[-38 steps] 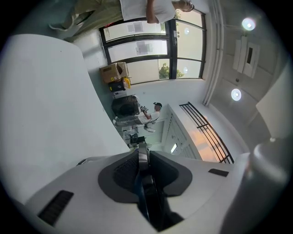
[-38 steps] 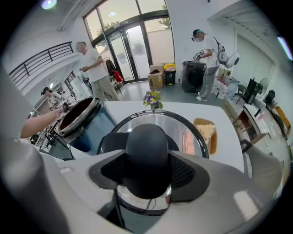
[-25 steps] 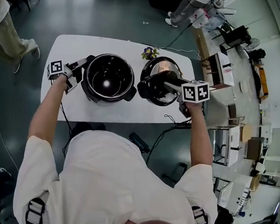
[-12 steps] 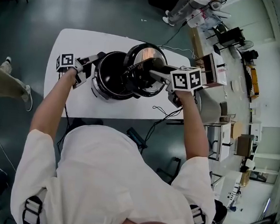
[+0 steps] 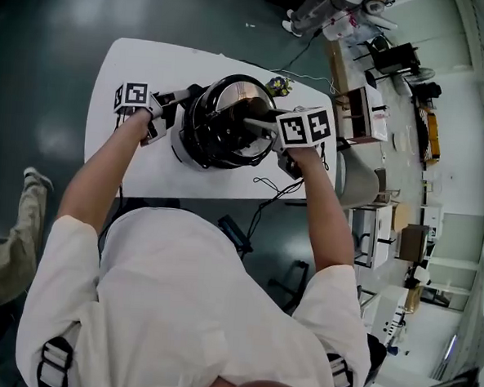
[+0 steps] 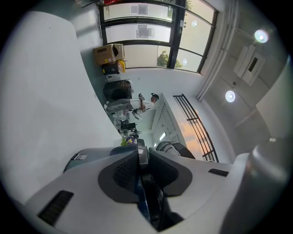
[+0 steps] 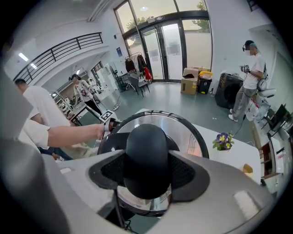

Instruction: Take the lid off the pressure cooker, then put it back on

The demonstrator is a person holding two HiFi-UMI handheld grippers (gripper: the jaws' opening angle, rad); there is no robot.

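Note:
The black pressure cooker [image 5: 198,141] stands mid-table in the head view. Its steel-topped lid [image 5: 241,93] hangs over the pot mouth, and I cannot tell whether it rests on the rim. My right gripper [image 5: 254,125] is shut on the lid's black handle [image 7: 146,160], which fills the space between the jaws in the right gripper view, with the lid [image 7: 187,132] beyond it. My left gripper [image 5: 180,103] reaches in level from the left. It is shut on the cooker's thin side handle [image 6: 143,167], with the cooker body [image 6: 84,157] beside the jaws.
The white table [image 5: 137,166] carries a small pot of purple flowers [image 5: 279,85] behind the cooker. Cables [image 5: 267,186] hang over the near edge. A shelf unit [image 5: 363,112] stands at the table's right end. A person [image 7: 249,77] stands far off by boxes.
My right gripper has carried the lid leftward from the table's right side to above the cooker. The left gripper has kept its hold on the side handle.

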